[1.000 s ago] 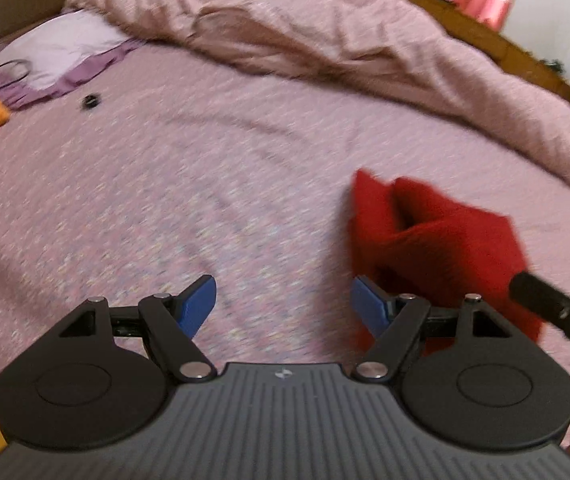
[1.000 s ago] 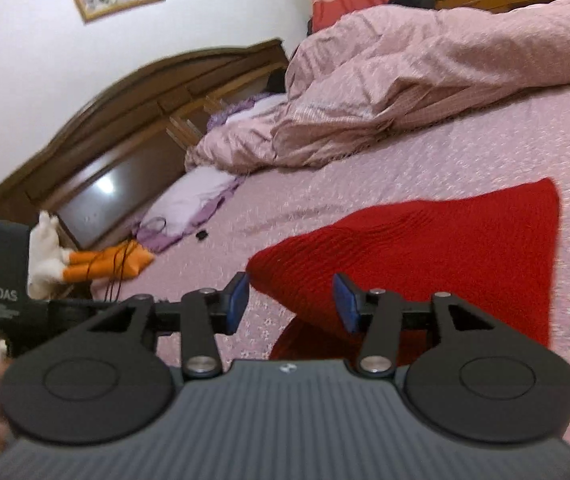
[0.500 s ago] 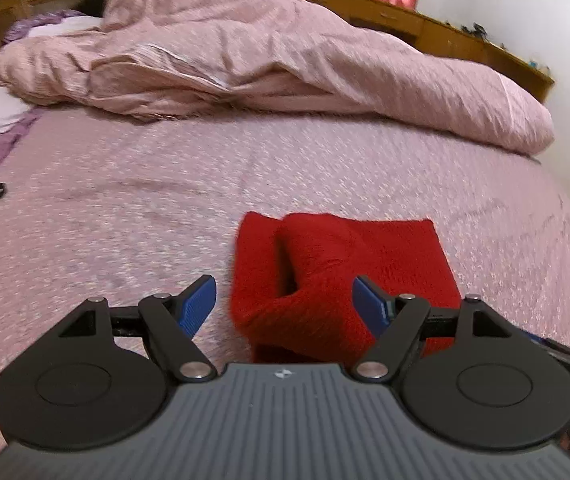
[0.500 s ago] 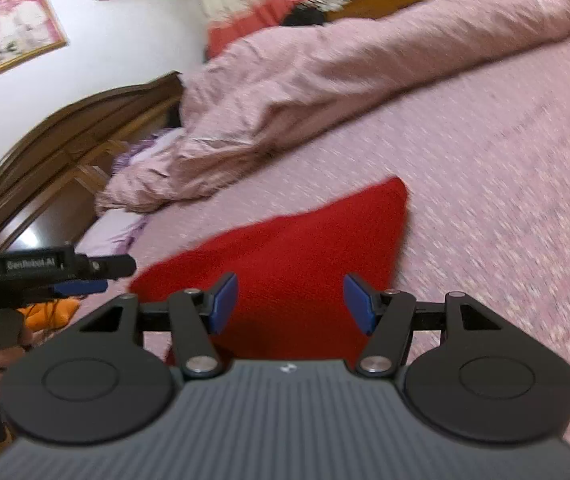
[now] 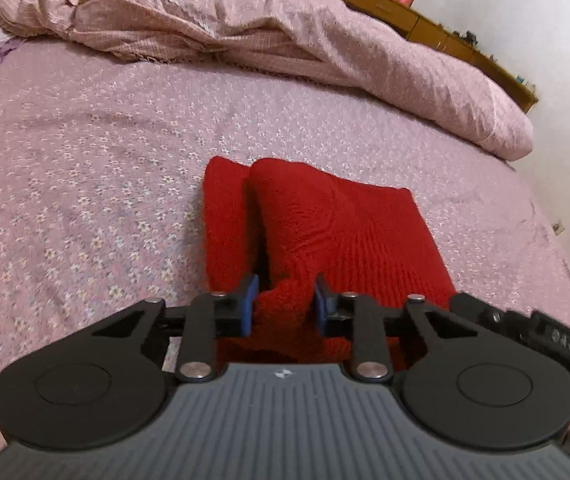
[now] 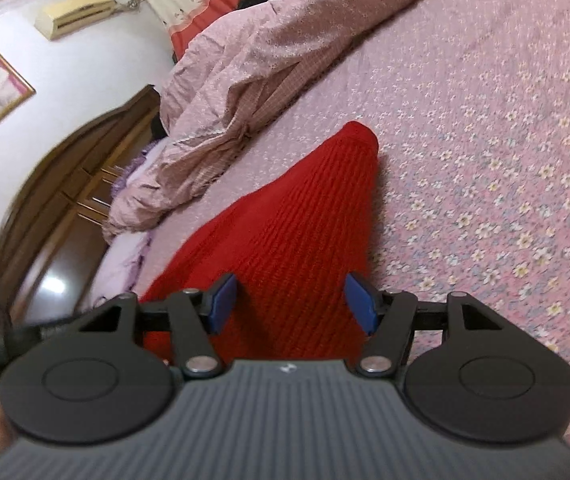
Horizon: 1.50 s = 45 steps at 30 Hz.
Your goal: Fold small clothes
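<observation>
A red knit garment lies partly folded on the flowered pink bedsheet, with a raised fold along its left side. My left gripper is at the garment's near edge; its jaws are closing and the blue pads press a bunch of red knit between them. In the right wrist view the same garment stretches away to a point. My right gripper hovers low over its near part, open, pads wide apart and gripping nothing. The right gripper's black body shows at the lower right of the left wrist view.
A crumpled pink duvet is heaped along the far side of the bed. A dark wooden headboard and a lilac pillow lie to the left in the right wrist view. Bare sheet spreads to the right of the garment.
My left gripper swung over to the garment's near edge and its jaws narrowed onto a bunch of red knit. My right gripper rolled, sank lower over the garment, and its jaws widened a little.
</observation>
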Available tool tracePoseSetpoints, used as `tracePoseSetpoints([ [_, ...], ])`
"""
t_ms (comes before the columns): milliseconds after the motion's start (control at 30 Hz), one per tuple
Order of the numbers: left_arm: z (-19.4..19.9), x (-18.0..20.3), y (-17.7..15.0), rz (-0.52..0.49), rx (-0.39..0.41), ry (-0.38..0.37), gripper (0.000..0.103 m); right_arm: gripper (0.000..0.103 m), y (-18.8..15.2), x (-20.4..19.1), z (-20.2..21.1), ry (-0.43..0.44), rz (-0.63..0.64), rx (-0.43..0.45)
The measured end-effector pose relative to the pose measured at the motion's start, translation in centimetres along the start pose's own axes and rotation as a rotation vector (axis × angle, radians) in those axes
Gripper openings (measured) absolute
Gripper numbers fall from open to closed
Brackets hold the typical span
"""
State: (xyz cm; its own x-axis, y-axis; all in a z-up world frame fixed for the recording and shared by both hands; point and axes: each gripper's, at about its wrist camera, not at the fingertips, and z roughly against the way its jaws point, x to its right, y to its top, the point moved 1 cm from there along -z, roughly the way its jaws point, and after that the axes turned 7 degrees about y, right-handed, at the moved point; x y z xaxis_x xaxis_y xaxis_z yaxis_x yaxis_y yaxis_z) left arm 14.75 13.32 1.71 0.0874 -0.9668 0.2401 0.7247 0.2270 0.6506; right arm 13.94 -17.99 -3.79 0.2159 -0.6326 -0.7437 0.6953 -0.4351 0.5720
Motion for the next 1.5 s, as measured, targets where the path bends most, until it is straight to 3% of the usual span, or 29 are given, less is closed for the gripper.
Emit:
tracePoseSetpoints([
  [133, 2.2, -1.7, -1.4, 0.050, 0.010, -0.016, 0.029, 0.063, 0.0, -1.1, 0.3, 0.062, 0.036, -0.013],
  [300, 3.4, -3.3, -2.4, 0.065, 0.003, 0.017, 0.029, 0.063, -0.4, -3.4, 0.2, 0.136, 0.102, -0.038],
  [600, 0.5, -5.4, -4.3, 0.114, -0.051, 0.048, 0.034, 0.060, -2.4, -4.8, -1.6, 0.013, 0.266, -0.093],
  [867, 1.1, -4.5, -4.2, 0.075, -0.037, 0.127, 0.056, 0.060, -3.3, -5.6, -1.9, -0.051, 0.383, -0.097],
  [1067, 1.5, -4.0, -4.1, 0.075, -0.040, 0.169, 0.065, 0.060, -3.3, -5.7, -1.2, -0.060, 0.378, -0.085],
  [1500, 2.2, -3.3, -3.9, 0.062, -0.047, 0.197, 0.071, 0.064, -3.0, -5.7, 0.5, -0.087, 0.305, -0.076],
])
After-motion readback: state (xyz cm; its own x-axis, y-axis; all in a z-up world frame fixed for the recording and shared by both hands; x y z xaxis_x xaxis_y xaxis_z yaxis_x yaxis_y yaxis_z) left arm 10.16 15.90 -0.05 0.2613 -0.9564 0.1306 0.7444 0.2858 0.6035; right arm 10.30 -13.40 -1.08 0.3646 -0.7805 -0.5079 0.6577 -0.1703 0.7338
